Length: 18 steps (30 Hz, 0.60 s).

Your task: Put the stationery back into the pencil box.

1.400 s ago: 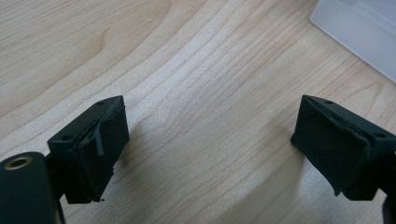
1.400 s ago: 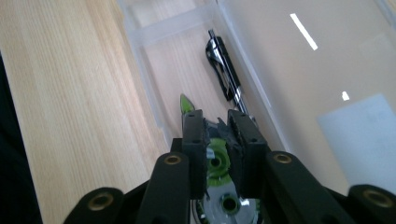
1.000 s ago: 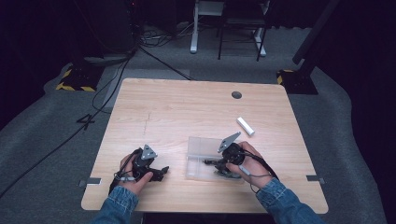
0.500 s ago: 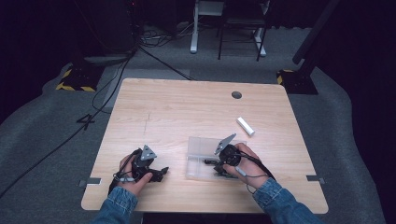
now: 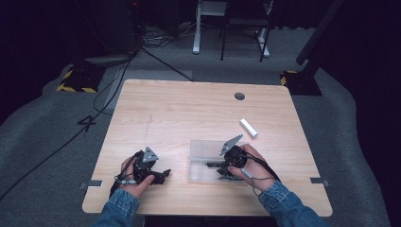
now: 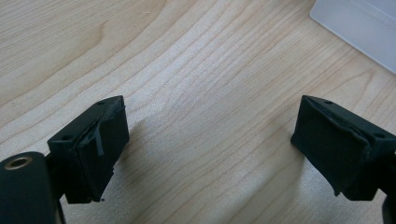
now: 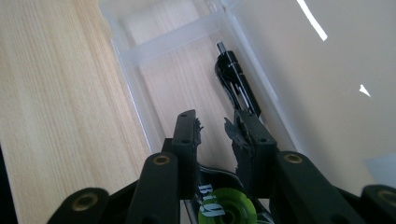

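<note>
A clear plastic box (image 5: 198, 147) lies open on the wooden table (image 5: 189, 113), its lid flat beside it. Inside the box (image 7: 140, 51) rests a black pen (image 7: 233, 79) along the right wall. My right gripper (image 5: 213, 164) reaches into the box from the right. Its jaws have just been opening and now stand a little apart (image 7: 212, 128), with nothing pressed between the pads; the pen's near end runs under the right one. My left gripper (image 5: 163, 174) rests on the table at the front left, open (image 6: 210, 135) over bare wood.
A small white block (image 5: 248, 127) lies on the table beyond the box, toward the right. A round cable hole (image 5: 239, 96) sits near the far edge. A green disc with lettering (image 7: 217, 207) shows below the right jaws. The box's corner (image 6: 359, 23) lies ahead of the left gripper.
</note>
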Available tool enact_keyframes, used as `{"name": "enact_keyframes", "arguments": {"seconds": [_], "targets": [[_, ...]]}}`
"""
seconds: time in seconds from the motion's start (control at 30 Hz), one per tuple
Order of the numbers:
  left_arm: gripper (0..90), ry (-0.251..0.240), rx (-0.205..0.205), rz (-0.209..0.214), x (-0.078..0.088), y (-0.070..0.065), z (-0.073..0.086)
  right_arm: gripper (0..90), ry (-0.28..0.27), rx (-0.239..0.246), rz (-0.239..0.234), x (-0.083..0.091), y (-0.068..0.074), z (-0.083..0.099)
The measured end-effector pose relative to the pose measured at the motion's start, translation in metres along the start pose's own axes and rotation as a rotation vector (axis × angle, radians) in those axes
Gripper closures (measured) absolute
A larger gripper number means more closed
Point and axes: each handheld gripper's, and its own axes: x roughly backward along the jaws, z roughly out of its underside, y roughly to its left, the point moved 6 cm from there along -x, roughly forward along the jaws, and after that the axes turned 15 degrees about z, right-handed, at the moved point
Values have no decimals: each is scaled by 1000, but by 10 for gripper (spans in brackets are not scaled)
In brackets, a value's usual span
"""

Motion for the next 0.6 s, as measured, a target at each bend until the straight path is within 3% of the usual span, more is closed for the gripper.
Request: {"name": "enact_keyframes", "arguments": {"seconds": [0.4, 0.6], "targets": [[140, -14, 25, -25, 12, 4, 10, 597, -115, -82, 36, 29, -26, -7], [140, -23, 42, -39, 19, 5, 18, 593, -178, -133, 63, 49, -48, -12]]}}
